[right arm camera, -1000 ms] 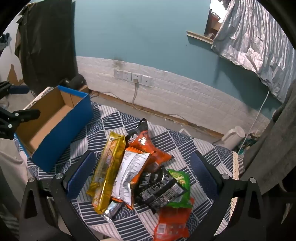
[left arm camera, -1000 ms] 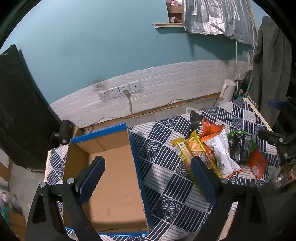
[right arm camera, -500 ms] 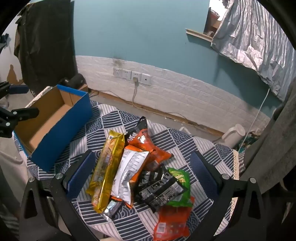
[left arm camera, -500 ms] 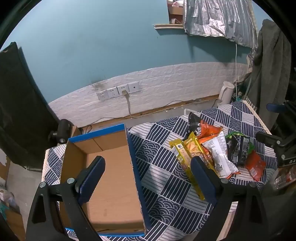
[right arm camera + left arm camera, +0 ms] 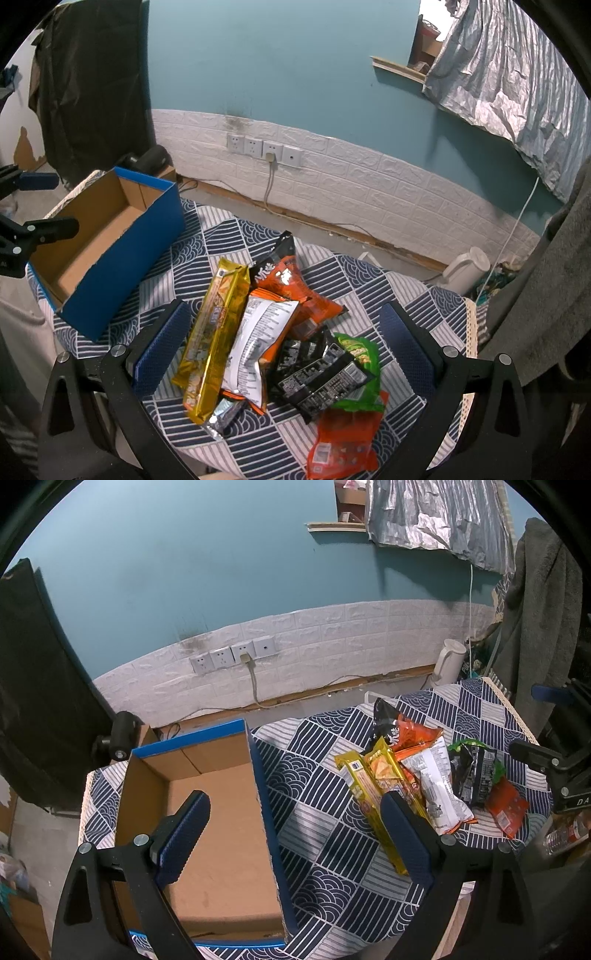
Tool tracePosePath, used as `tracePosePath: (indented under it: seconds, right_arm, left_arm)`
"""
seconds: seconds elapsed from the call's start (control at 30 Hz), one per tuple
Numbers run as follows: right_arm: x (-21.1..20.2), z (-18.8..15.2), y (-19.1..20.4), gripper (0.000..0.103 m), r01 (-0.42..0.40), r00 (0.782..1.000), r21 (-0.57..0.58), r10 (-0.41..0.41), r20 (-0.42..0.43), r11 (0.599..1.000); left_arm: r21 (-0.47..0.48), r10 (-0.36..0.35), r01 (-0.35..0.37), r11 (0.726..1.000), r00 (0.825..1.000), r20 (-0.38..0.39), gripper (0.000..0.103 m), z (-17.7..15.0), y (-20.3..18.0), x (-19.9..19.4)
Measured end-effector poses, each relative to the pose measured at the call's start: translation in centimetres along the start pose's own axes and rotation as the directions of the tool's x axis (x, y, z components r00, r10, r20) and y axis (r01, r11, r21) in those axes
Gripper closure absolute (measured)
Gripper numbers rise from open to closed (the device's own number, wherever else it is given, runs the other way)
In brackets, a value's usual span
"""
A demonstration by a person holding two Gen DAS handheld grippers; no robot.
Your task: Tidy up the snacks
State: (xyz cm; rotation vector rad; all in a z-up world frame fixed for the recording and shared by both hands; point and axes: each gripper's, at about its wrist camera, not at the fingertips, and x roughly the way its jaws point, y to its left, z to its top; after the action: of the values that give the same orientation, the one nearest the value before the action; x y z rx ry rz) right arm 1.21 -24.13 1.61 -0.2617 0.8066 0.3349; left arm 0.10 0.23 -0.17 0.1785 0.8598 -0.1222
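An empty blue cardboard box [image 5: 207, 812] stands open on the left of the patterned table; it also shows in the right wrist view [image 5: 110, 236]. A pile of snack packs lies to its right: a long yellow pack [image 5: 216, 332], a white pack [image 5: 258, 339], an orange-black pack [image 5: 291, 280], a black pack [image 5: 317, 373], a green pack [image 5: 360, 354] and a red pack [image 5: 343, 443]. My left gripper [image 5: 295, 834] is open above the box's right wall. My right gripper [image 5: 284, 347] is open above the pile. Both are empty.
The table wears a navy and white patterned cloth [image 5: 325, 842]. A white kettle [image 5: 467, 269] stands on the floor behind the table by the white brick wall. Wall sockets [image 5: 264, 147] with a cable are behind. Grey cloth [image 5: 539, 627] hangs at the right.
The left gripper has drawn back slightly, so the box and snacks sit a little further left in its view. The right gripper has barely moved. Both stay open.
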Motion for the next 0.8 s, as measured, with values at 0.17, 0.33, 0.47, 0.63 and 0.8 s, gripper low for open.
tracePosePath:
  seconds: [0.17,0.33,0.47,0.63,0.8]
  right_arm:
    - [0.03,-0.07,-0.02,0.003,-0.001,1.0,-0.001,0.001,-0.001,1.0]
    - [0.05,-0.09,-0.11,0.003,0.0,1.0,0.001,0.0,-0.003,1.0]
    - [0.18,-0.34,-0.11,0.003,0.0,1.0,0.003,0.0,-0.009,1.0]
    - [0.18,-0.45,-0.1,0.003,-0.001,1.0,0.004,0.001,-0.009,1.0]
    - [0.21,-0.37,-0.17,0.003,-0.002,1.0,0.007,0.002,-0.013,1.0]
  left_arm:
    - [0.002,-0.002,0.002,1.0,1.0,-0.003,0.008,0.06,-0.02,0.16]
    - [0.004,-0.007,0.007,1.0,1.0,-0.009,0.008,-0.05,-0.22,0.28]
    - [0.007,-0.01,0.01,1.0,1.0,-0.018,0.008,-0.07,-0.39,0.47]
    - [0.006,-0.013,0.013,1.0,1.0,-0.022,0.008,-0.1,-0.43,0.55]
    - [0.007,-0.014,0.014,1.0,1.0,-0.024,0.008,-0.14,-0.39,0.59]
